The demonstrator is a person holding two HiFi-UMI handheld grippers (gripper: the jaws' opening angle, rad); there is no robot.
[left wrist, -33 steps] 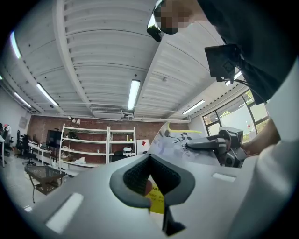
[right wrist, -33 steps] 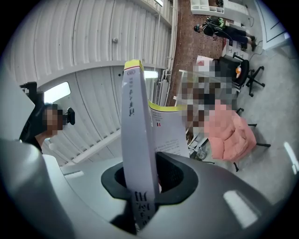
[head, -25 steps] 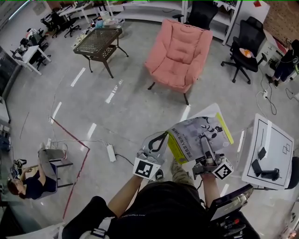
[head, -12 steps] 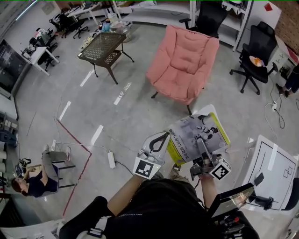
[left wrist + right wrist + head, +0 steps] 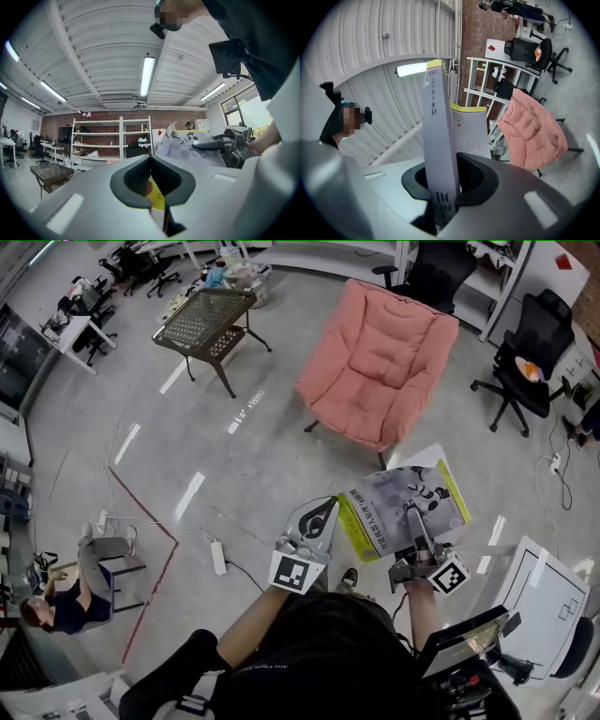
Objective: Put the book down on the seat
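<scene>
A grey and yellow book [image 5: 403, 507] is held flat in front of me, between both grippers. My left gripper [image 5: 328, 512] is shut on its yellow left edge, which shows between the pads in the left gripper view [image 5: 151, 180]. My right gripper [image 5: 414, 517] is shut on the book's near right part; in the right gripper view the book [image 5: 438, 140] stands edge-on in the jaws [image 5: 443, 187]. The pink armchair [image 5: 380, 362] stands on the floor beyond the book, its seat bare, and shows to the right in the right gripper view [image 5: 534, 136].
A dark wire table [image 5: 206, 320] stands at the far left. Black office chairs [image 5: 525, 352] are at the far right. A white table [image 5: 544, 601] is close on my right. A power strip [image 5: 217, 557] and cable lie on the floor at left, near a seated person [image 5: 56, 610].
I have moved toward the armchair, which now sits nearer and larger. Both grippers carried the book along with the same hold. The white table slid back on my right.
</scene>
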